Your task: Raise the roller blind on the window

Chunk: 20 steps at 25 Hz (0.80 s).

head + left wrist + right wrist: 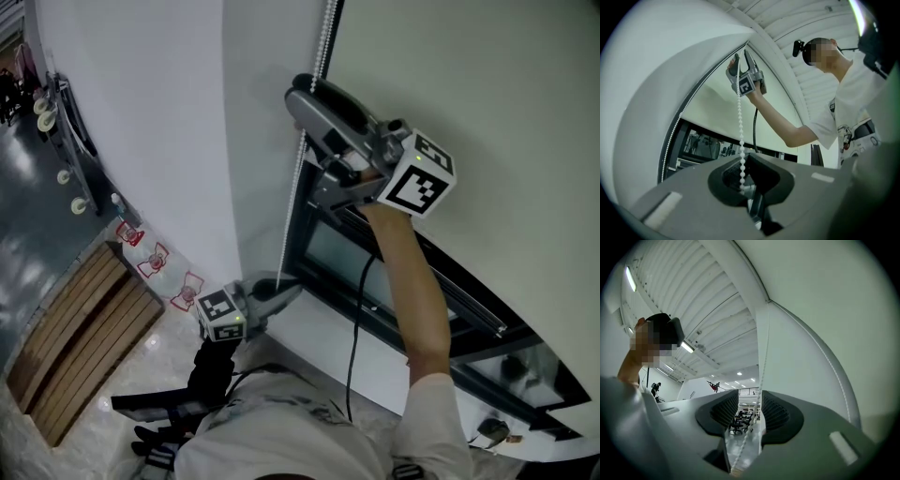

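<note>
Roller blind (487,103): a plain, pale sheet hanging flat over the upper window, just right of and behind the right gripper (302,94). Its lower edge lies below that gripper, leaving a strip of dark glass above the sill (319,337). The beaded chain (298,178) is white and fine; its long axis runs vertically, from the left gripper (291,289) straight up through the right gripper.

Left gripper (745,164): jaws closed on the chain (739,126), which enters the pads from above. Right gripper (750,401): jaws standing wide, the chain (761,380) passing loose between the pads, not pressed by either.

Edges and clearance: a bare white wall (169,122) lies to the left of both grippers; the dark window frame (375,291) rises just right of the left gripper and under the right one. A second run of chain (670,140) follows the frame's edge to the left of the held run. Open air separates the two grippers along the chain.
</note>
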Each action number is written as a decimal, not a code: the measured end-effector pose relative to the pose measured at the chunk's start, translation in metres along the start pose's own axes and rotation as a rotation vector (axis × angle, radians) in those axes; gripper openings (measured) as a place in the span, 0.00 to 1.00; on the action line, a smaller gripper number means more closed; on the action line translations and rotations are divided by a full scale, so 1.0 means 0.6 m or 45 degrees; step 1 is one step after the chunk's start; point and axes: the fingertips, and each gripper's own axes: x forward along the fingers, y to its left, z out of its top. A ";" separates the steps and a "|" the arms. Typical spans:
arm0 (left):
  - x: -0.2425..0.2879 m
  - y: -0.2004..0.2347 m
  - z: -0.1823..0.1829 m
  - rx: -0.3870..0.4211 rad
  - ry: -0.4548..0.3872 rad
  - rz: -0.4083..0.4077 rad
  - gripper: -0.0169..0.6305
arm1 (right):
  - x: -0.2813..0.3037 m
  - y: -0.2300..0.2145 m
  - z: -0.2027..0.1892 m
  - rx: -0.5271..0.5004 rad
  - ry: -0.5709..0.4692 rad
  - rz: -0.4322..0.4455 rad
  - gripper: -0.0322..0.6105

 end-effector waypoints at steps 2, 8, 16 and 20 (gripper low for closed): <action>-0.001 0.002 0.000 -0.001 0.000 0.006 0.02 | 0.008 -0.004 0.028 -0.019 -0.025 0.010 0.26; -0.005 0.005 0.001 0.001 -0.006 0.016 0.02 | 0.031 -0.008 0.079 -0.061 -0.057 0.034 0.22; -0.006 0.005 0.001 0.003 -0.011 0.016 0.02 | 0.038 -0.007 0.090 -0.069 -0.083 0.012 0.08; -0.005 0.004 0.000 -0.001 -0.006 0.018 0.02 | 0.028 -0.008 0.092 -0.035 -0.102 -0.010 0.07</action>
